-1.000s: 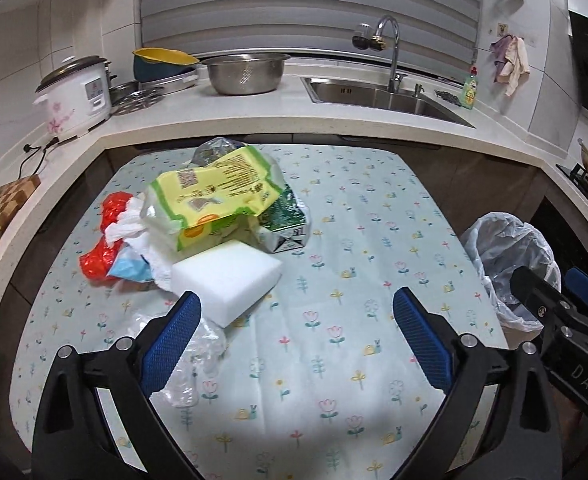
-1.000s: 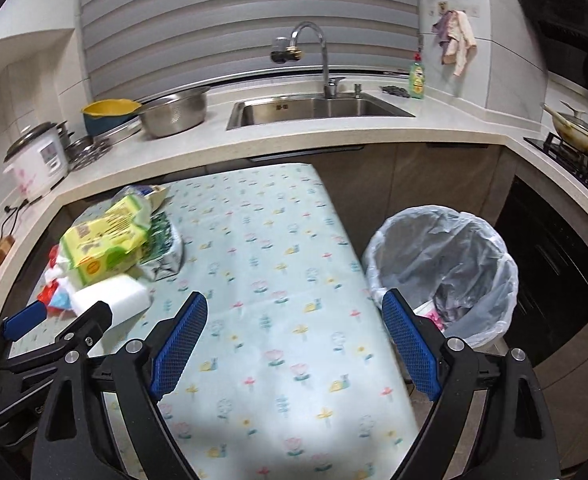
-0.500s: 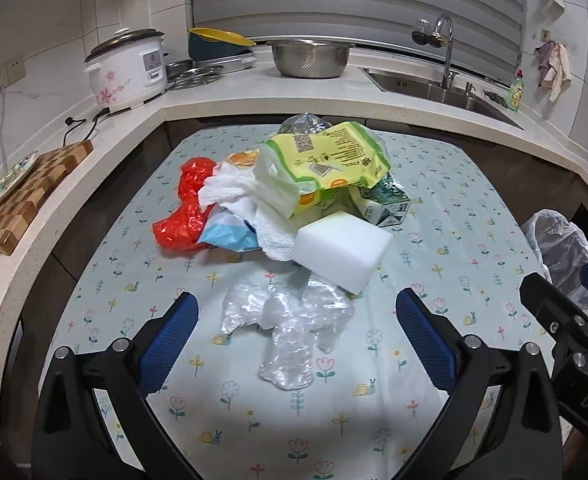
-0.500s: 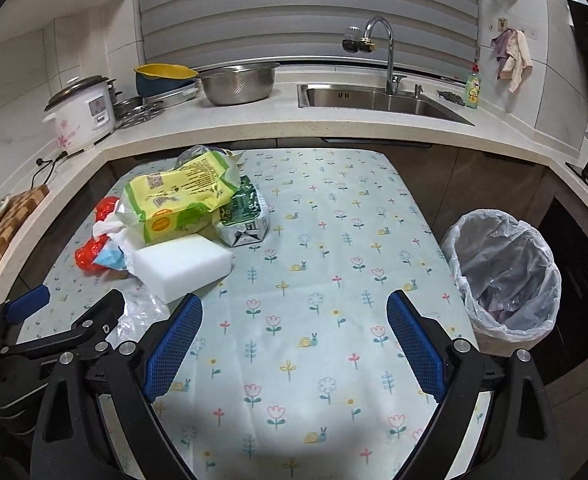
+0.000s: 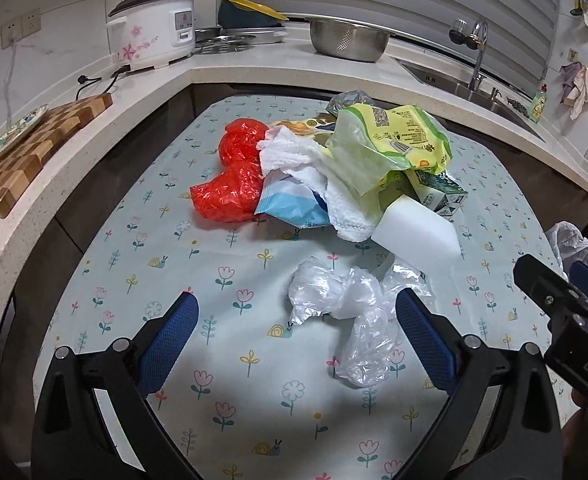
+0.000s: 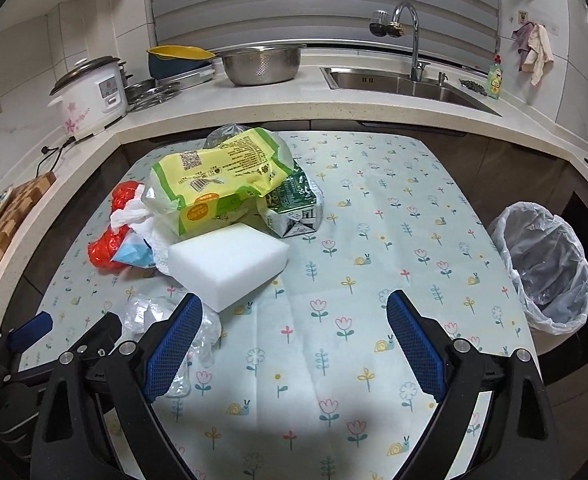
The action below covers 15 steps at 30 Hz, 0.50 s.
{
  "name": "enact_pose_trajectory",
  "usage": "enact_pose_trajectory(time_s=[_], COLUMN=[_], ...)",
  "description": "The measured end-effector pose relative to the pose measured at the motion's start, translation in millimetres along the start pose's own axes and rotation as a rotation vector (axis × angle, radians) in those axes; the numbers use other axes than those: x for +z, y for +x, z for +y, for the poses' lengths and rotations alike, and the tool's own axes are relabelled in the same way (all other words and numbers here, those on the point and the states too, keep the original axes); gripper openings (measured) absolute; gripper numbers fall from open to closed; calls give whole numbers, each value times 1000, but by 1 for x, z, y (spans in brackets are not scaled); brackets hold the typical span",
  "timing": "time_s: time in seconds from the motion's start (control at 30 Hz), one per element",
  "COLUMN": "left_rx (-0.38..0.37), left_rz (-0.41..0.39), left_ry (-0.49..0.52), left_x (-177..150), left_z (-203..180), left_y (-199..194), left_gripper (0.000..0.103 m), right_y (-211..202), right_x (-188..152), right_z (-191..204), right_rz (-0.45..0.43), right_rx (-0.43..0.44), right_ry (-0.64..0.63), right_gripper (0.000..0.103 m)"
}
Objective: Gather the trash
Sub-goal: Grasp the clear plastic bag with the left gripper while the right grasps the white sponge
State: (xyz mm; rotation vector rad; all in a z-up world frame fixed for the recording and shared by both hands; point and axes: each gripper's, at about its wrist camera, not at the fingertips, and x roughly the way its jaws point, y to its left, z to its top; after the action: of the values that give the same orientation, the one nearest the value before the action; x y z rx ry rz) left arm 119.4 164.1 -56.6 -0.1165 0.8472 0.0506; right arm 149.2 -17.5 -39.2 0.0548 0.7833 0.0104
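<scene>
Nearly all the collecting is left, by the look of it. The table (image 6: 394,184) carries the whole trash pile, while the lined bin (image 6: 542,264) beside its right edge holds little that can be made out.

In the pile, from largest down: the yellow-green wrapper (image 6: 218,176) on top, the white foam block (image 6: 226,264), the red plastic bag (image 5: 234,176), the green carton (image 6: 294,208), the crumpled clear film (image 5: 346,300) nearest — just ahead of the left gripper (image 5: 294,340), jaws spread and empty.

The right gripper (image 6: 294,348) is likewise wide apart — over bare cloth, nothing blocking its way to the bin.
</scene>
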Motion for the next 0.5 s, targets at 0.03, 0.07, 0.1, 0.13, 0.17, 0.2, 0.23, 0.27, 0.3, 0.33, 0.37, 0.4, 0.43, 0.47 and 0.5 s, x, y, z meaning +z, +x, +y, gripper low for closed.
enact_pose_trajectory(time_s=[0.03, 0.07, 0.1, 0.13, 0.17, 0.2, 0.23, 0.27, 0.3, 0.33, 0.37, 0.4, 0.43, 0.47, 0.5], left_rx=[-12, -20, -26, -32, -38, -46, -51, -59, -69, -70, -76, -85, -83, -93, -104], left_rz=[8, 11, 11, 13, 20, 30, 40, 51, 61, 79, 91, 95, 102, 111, 128], left_ry=[-1, -1, 1, 8, 15, 22, 28, 34, 38, 42, 44, 44, 45, 48, 52], left_x=[0, 0, 1, 1, 0, 0, -1, -3, -4, -5, -7, -7, -8, -9, -10], left_z=[0, 0, -1, -4, -7, -10, -13, -16, -18, -21, -23, -24, -25, -25, -25], left_y=[2, 4, 5, 7, 11, 16, 20, 26, 32, 39, 44, 47, 52, 55, 58], left_gripper=[95, 95, 95, 95, 95, 95, 95, 95, 95, 94, 93, 90, 85, 67, 55], right_y=[1, 2, 3, 3, 3, 3, 4, 5, 6, 7, 9, 10, 13, 15, 18], right_x=[1, 2, 3, 4, 5, 6, 7, 7, 7, 7, 7, 7, 6, 6, 6], right_z=[2, 3, 2, 1, -1, -3, -6, -9, -12, -13, -14, -14, -13, -13, -11], right_rz=[1, 1, -1, -4, -6, -5, -2, 0, 3, 6, 10, 14, 19, 24, 30], right_rx=[-1, -5, -12, -18, -24, -27, -28, -29, -30, -32, -33, -32, -30, -26, -21], right_ry=[-6, -12, -15, -14, -8, 1, 14, 23, 31, 36, 38, 40, 43, 44, 44], right_gripper=[89, 89, 89, 89, 89, 89, 89, 89, 89, 89, 89, 89, 89, 89, 89])
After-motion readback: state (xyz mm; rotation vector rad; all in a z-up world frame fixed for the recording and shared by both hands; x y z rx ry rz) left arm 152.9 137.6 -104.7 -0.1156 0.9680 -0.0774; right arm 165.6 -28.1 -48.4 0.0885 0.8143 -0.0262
